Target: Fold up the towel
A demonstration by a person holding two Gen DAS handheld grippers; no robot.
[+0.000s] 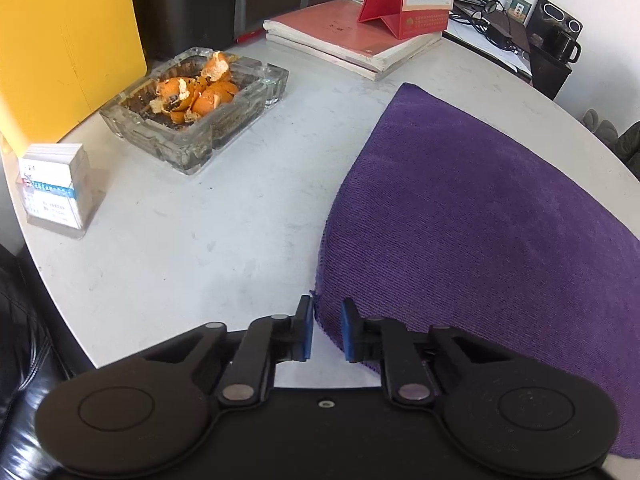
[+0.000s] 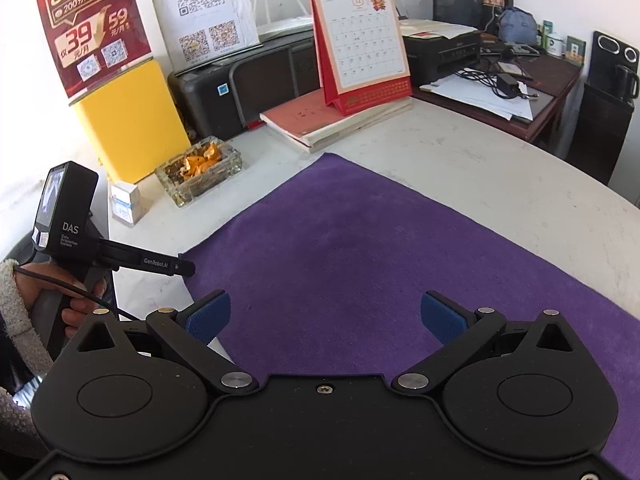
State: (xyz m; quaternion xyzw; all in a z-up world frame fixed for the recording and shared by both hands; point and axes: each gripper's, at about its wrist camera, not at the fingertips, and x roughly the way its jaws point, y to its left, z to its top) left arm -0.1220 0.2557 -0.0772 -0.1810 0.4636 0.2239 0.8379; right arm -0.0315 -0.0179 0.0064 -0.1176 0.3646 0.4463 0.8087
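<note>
Left tongs: our left gripper points steeply down, its jaws drawn nearly together at the towel's near left corner; we cannot tell if the pads truly pinch the cloth between them.
Towel: the purple towel lies flat on the white table, ahead and right of the left tongs, under the right ones.
Handling: we judge it soft, light, limp; best taken by its corners.
Right tongs: our right gripper hangs over the towel, jaws wide apart, holding nothing.
</note>
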